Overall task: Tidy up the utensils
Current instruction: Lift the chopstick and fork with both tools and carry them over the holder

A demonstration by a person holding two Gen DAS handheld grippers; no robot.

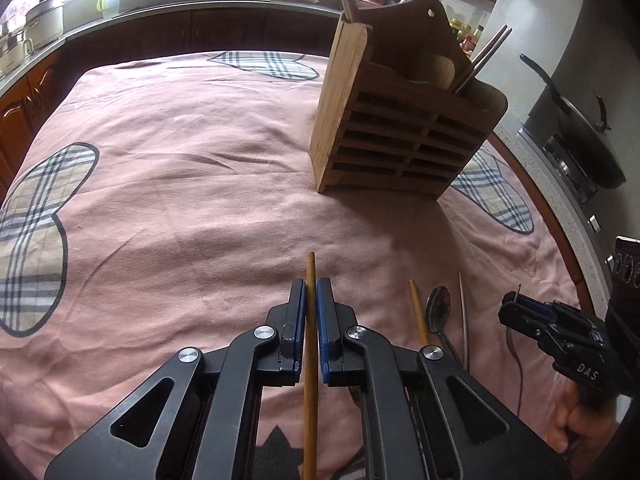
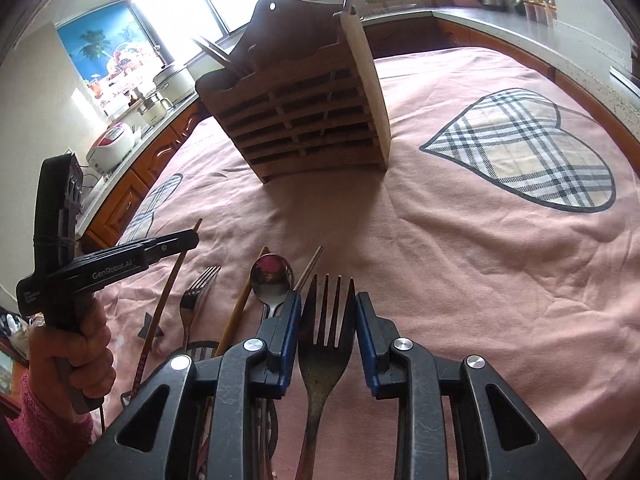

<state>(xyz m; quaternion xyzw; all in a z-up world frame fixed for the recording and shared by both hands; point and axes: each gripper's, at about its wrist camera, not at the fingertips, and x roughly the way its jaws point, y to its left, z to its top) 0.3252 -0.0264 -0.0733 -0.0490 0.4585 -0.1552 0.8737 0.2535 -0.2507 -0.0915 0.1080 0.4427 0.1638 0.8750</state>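
Observation:
A wooden utensil holder [image 1: 400,128] stands on the pink cloth, with chopsticks [image 1: 486,54] and a wooden handle in it; it also shows in the right wrist view [image 2: 304,120]. My left gripper [image 1: 311,284] is shut on a wooden chopstick [image 1: 310,360], held above the cloth. My right gripper [image 2: 327,300] is shut on a metal fork [image 2: 325,344], tines pointing at the holder. On the cloth lie a spoon [image 2: 272,276], a second fork [image 2: 196,300], a wooden chopstick [image 2: 238,312] and a metal chopstick [image 2: 310,268].
The pink cloth [image 1: 180,200] with plaid hearts covers the table. Kitchen counters with pots and appliances [image 2: 116,144] ring it, and a wok [image 1: 580,132] sits on a stove to the right in the left wrist view.

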